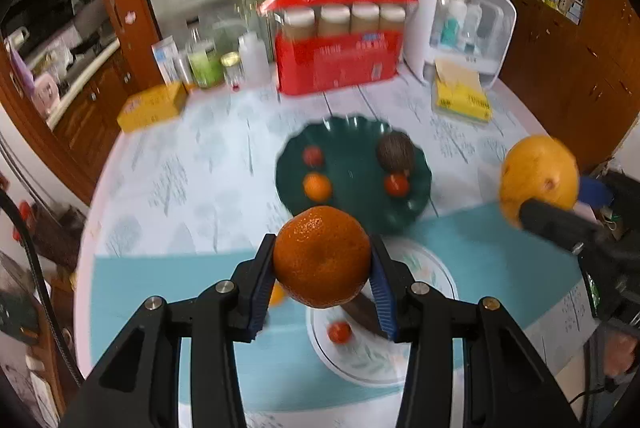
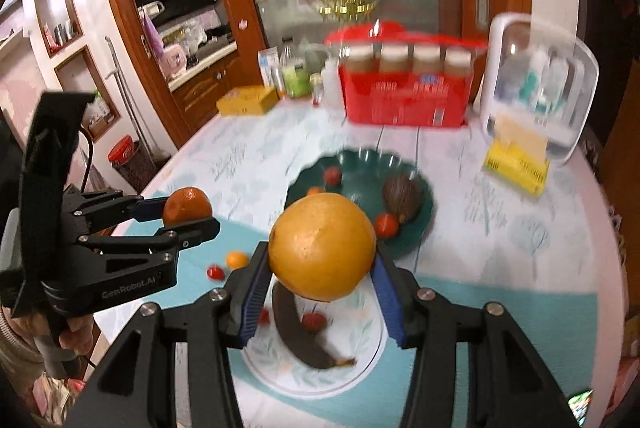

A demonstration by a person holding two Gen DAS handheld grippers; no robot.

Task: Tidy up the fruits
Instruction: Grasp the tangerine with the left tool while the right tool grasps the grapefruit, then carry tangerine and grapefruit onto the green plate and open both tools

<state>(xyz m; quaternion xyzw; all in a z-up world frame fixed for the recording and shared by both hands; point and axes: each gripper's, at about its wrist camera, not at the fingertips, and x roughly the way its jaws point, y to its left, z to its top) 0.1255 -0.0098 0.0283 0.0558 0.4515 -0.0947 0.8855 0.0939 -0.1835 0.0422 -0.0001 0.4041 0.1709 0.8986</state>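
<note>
My left gripper (image 1: 322, 264) is shut on a dark orange tangerine (image 1: 322, 257), held above the table; the right wrist view shows the same gripper (image 2: 188, 214) and tangerine (image 2: 187, 210) at the left. My right gripper (image 2: 322, 260) is shut on a big yellow-orange fruit (image 2: 322, 246), also seen at the right of the left wrist view (image 1: 540, 174). Beyond both lies a dark green scalloped plate (image 1: 352, 148) with a brown avocado (image 1: 395, 151), a small orange (image 1: 317, 186) and two red tomatoes (image 1: 396, 184). Below sits a white patterned plate (image 2: 360, 360) holding a blackened banana (image 2: 296, 332) and small tomatoes (image 2: 313, 321).
A small orange (image 2: 237, 259) and a tomato (image 2: 215, 272) lie loose on the teal mat (image 2: 500, 328). At the table's back stand a red jar box (image 1: 340, 60), a white cabinet box (image 1: 460, 28), bottles (image 1: 206, 62) and yellow boxes (image 1: 154, 106). A person's hand (image 2: 74, 336) grips the left tool.
</note>
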